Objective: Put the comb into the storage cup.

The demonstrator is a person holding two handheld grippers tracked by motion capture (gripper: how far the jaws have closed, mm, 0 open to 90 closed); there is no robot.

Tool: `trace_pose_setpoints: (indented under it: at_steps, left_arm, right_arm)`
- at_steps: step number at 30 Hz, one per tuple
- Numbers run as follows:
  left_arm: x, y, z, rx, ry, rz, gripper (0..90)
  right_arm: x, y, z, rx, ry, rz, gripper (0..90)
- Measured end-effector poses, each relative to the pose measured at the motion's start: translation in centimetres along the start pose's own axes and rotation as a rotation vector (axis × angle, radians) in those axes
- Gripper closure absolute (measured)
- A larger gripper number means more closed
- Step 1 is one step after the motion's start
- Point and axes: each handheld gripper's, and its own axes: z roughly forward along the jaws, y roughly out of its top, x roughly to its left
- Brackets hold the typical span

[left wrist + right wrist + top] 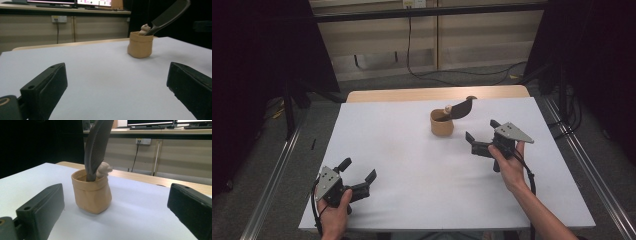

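Toward the far side of the white desk [422, 165], a little right of its middle, stands a small tan pouch of soft, leather-like material [441, 123] with a rolled rim. It is upright, though its walls sag a little. Inside it a long dark comb with fine teeth [460, 109] is standing; its lower end is in the pouch and its upper part leans out over the rim toward the far right. Beside the comb, a small beige rounded object [446, 108] rises just above the rim; what it is I cannot tell. From the right gripper view, the pouch [91, 194] is near and between the two black fingers, slightly to the left, and the comb [95, 147] rises high above it. The right gripper [479, 136], held by the person's right hand [508, 165], is near the pouch on its right side and points at it, but it does not touch it; its fingers are spread wide and grasp nothing. The left gripper [358, 169], held by the left hand [334, 216], is at the near left corner of the desk, well apart from the pouch. Its fingers are also released and hold nothing. From the left gripper view, the pouch [140, 45] is far off on the right. Behind the desk there is a pale wall with a dark cable [409, 47] hanging down.
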Motion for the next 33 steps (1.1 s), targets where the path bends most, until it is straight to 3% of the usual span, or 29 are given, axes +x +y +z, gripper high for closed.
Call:
trace_pose_setpoints:
  at_steps: [10, 16, 21, 27, 33]
  left_arm:
    - [0.2, 0.1, -0.1, -0.012, -0.010, -0.030, 3.0]
    - [0.1, 0.1, -0.1, -0.003, -0.009, -0.021, 2.9]
    - [0.2, 0.1, -0.1, -0.006, -0.007, -0.035, 1.8]
    - [0.0, 0.2, -0.3, -0.005, 0.008, -0.020, 1.9]
    - [-0.3, 0.3, -0.4, -0.011, -0.003, -0.025, 1.8]
  right_arm:
    - [0.1, -0.5, -1.9, -0.039, -0.009, -0.017, 0.1]
    - [0.3, -0.7, -3.2, -0.046, -0.003, -0.024, 0.1]
    - [0.1, -0.8, -3.9, -0.054, -0.017, -0.030, 0.1]
    - [-0.1, -0.9, -5.0, -0.056, -0.026, -0.023, 0.1]
    - [-0.5, -1.1, -6.3, -0.063, -0.044, -0.014, 0.0]
